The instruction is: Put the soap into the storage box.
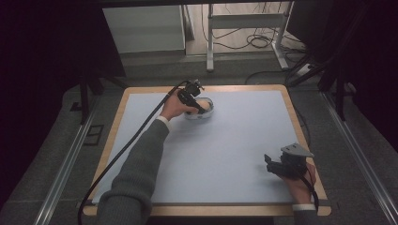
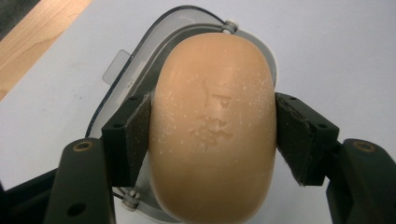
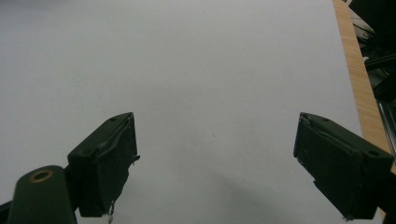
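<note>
A tan oval bar of soap [image 2: 212, 126] sits between the black jaws of my left gripper [image 2: 212, 135], which is shut on its two long sides. Right under the soap lies a clear plastic soap dish [image 2: 135, 70] with small screws at its rim. In the high view the left gripper [image 1: 199, 104] is at the far middle of the table, over the dish [image 1: 208, 112], with the soap [image 1: 202, 102] just showing. My right gripper [image 1: 271, 165] rests near the front right corner, jaws wide apart over bare mat [image 3: 215, 135], holding nothing.
A pale blue mat [image 1: 225, 145] covers the wooden table [image 1: 300, 122]. Wood edge shows at the top left of the left gripper view [image 2: 32, 32] and at the right of the right gripper view [image 3: 357, 70]. Metal frame legs [image 1: 211, 42] and cables stand behind the table.
</note>
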### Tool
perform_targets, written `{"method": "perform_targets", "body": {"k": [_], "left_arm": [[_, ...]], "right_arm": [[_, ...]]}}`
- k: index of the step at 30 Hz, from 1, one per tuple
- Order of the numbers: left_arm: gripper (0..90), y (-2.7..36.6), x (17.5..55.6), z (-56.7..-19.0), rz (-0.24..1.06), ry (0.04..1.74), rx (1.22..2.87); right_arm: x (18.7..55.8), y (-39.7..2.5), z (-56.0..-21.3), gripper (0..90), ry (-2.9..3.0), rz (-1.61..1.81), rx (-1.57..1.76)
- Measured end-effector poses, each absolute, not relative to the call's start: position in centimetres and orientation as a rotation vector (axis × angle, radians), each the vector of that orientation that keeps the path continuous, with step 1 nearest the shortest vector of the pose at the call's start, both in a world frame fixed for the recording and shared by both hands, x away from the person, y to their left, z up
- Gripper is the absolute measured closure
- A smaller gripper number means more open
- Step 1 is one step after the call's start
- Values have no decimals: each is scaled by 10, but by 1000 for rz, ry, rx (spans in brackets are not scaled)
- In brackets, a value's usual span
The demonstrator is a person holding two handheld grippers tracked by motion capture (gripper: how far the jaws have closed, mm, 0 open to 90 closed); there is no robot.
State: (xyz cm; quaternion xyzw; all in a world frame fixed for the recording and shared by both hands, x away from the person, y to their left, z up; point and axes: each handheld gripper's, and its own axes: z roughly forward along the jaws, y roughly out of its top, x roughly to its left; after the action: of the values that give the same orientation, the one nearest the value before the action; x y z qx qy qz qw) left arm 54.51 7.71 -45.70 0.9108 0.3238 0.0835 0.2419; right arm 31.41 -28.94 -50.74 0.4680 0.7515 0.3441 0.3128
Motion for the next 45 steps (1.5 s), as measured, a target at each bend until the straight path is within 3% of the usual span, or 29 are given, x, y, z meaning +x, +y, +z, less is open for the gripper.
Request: {"method": "perform_targets", "body": {"k": [22,35,45], "left_arm": [[287,82,543,-451,201,864,2453],[250,108,485,-428,267,817,2369],[223,141,434,-435,274,845,2307]], "right_arm": [[314,-289,-508,134,1988,901,1232],[313,-287,-507,134,1990,906,1235],[312,-284,-505,134,1996,914,1222]]}}
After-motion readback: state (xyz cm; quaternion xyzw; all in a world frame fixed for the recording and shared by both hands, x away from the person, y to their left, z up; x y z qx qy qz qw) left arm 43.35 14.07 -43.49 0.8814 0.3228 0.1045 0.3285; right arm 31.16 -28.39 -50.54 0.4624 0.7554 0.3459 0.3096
